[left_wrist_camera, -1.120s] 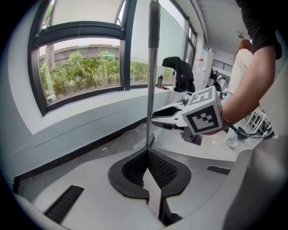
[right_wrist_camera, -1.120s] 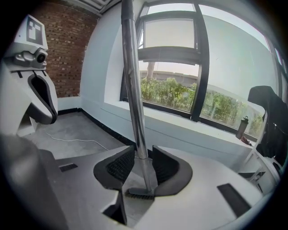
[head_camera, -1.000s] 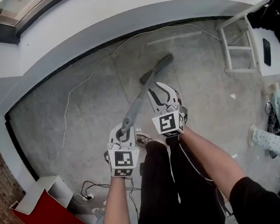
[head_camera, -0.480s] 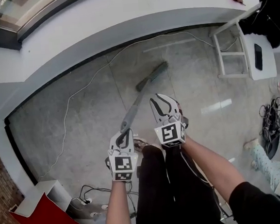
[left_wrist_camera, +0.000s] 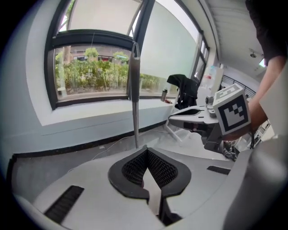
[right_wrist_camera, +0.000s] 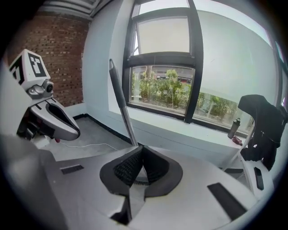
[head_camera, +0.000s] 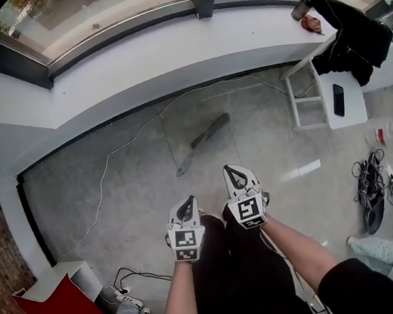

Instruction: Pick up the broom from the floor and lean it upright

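Broom [head_camera: 199,144]: brush end down on the floor [head_camera: 118,194], in the open, in front of the wall below the window ledge and apart from that wall. In the head view the grey handle is foreshortened, with its top end pointing back toward the person. The left gripper view shows the handle [left_wrist_camera: 134,94] near upright against the window. The right gripper view shows it [right_wrist_camera: 120,101] tilted, top to the left. Whether the broom leans on anything cannot be told.

Left gripper [head_camera: 187,203]: fingers closed tip to tip with nothing between them, as its own view confirms [left_wrist_camera: 146,150]. It sits just short of the handle's top end, not touching it.

Right gripper [head_camera: 234,170]: fingers have just been closing and now meet with nothing between them [right_wrist_camera: 141,148]. It is beside the left gripper, slightly further forward and clear of the broom.

The 2 grippers are held side by side above the person's dark trousers.

Surroundings:
- White cable [head_camera: 102,175] trails over the floor from the left and along the wall base.
- White stand [head_camera: 328,97] at the right, against the ledge, with a dark phone [head_camera: 338,99] on top.
- Black garment [head_camera: 350,33] is draped over the ledge above the stand.
- Bottle [head_camera: 301,7] lies on the ledge.
- Red and white box [head_camera: 59,302] at lower left.
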{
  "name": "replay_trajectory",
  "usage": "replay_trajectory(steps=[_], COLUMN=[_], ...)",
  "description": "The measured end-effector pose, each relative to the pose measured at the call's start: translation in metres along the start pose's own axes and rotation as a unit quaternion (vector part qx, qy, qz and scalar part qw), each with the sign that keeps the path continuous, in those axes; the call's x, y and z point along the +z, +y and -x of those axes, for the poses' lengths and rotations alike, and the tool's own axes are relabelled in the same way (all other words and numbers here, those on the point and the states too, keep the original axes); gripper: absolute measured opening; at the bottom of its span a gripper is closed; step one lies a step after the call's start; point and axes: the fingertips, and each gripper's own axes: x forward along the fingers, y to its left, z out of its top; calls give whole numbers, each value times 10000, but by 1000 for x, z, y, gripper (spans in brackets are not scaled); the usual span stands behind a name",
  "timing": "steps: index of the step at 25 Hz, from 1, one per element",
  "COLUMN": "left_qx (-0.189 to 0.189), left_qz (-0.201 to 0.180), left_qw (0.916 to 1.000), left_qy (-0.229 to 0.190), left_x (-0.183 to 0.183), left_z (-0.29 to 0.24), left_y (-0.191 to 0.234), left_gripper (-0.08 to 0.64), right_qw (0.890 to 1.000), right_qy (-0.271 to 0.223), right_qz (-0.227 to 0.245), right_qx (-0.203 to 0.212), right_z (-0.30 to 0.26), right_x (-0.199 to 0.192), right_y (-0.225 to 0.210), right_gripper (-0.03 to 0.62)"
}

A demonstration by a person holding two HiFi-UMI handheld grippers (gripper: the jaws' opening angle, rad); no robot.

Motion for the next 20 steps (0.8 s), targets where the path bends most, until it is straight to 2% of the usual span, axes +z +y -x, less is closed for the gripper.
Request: replay_trajectory(steps=[3, 9, 12, 15, 20], left_qx=[-46, -109, 56, 258, 440], left_qz=[104, -149, -59, 1, 233], left_qw=[9999, 9992, 9981, 9959, 9875], left_qy=[-116, -363, -610, -863, -1494], left_x=[19, 64, 87, 109, 155], left_z=[24, 67, 88, 110, 158], left_y=[-16, -49, -62, -79, -123], left_gripper=[2, 2, 2, 2, 2], right_qw=[9999, 9988, 9976, 9950, 9886], right_qy=[-80, -407, -634, -924, -1444], right_qz=[-97, -144, -8, -140, -79], right_qx=[107, 215, 267, 358, 424], right_z=[29, 82, 113, 149, 220], right_x=[27, 83, 107, 128, 161], right_y=[6, -2, -10, -14, -24], right_gripper=[8, 8, 8, 8, 8])
